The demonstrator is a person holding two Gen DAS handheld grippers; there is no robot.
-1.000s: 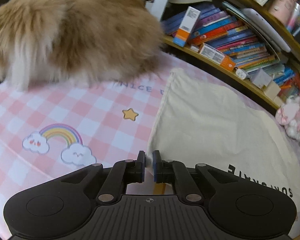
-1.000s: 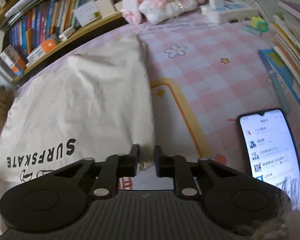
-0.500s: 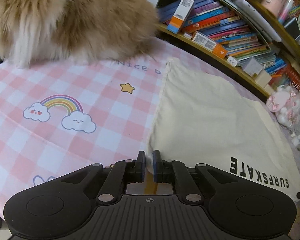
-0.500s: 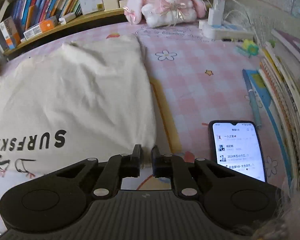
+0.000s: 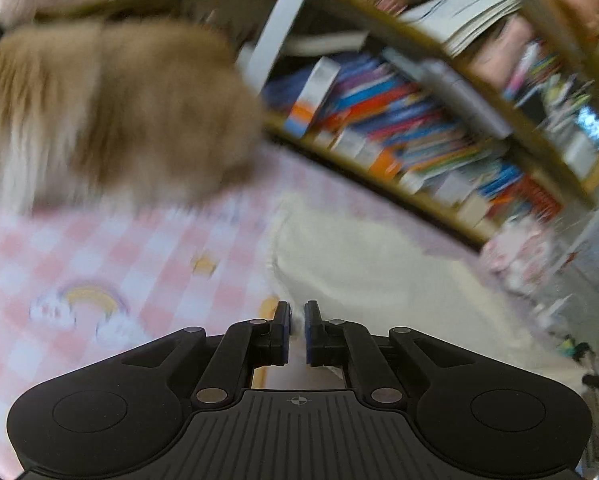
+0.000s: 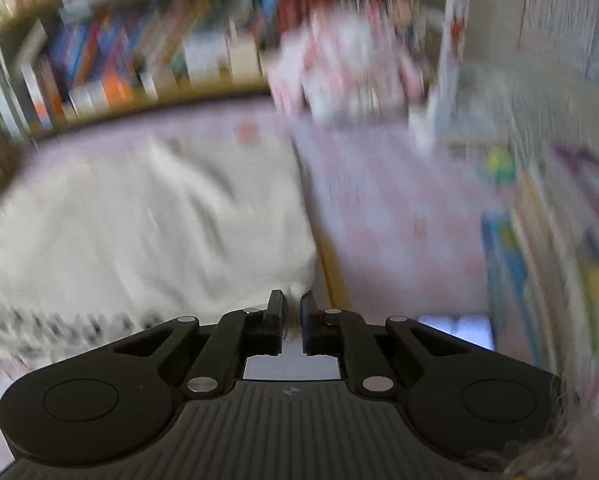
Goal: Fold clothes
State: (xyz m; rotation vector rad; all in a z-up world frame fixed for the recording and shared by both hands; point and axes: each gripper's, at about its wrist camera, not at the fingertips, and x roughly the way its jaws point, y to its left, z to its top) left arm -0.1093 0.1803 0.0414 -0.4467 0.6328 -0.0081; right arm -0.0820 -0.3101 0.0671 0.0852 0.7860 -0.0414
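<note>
Cream garment point(image 6: 147, 216): matt woven cloth, softly creased. Table cover point(image 5: 111, 256): smooth pink-check print. Left gripper point(image 5: 295, 326): matt black plastic, ribbed base, metal pivot pins. Animal point(image 5: 99, 108) at 10 o'clock: long tan fur. Phone point(image 6: 457, 330): glossy screen.

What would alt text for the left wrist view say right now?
The left gripper pinches the near corner of a cream garment lying on a pink checked cloth. A fluffy tan and white animal sits at upper left, with a crowded bookshelf behind. The picture is motion-blurred.
</note>
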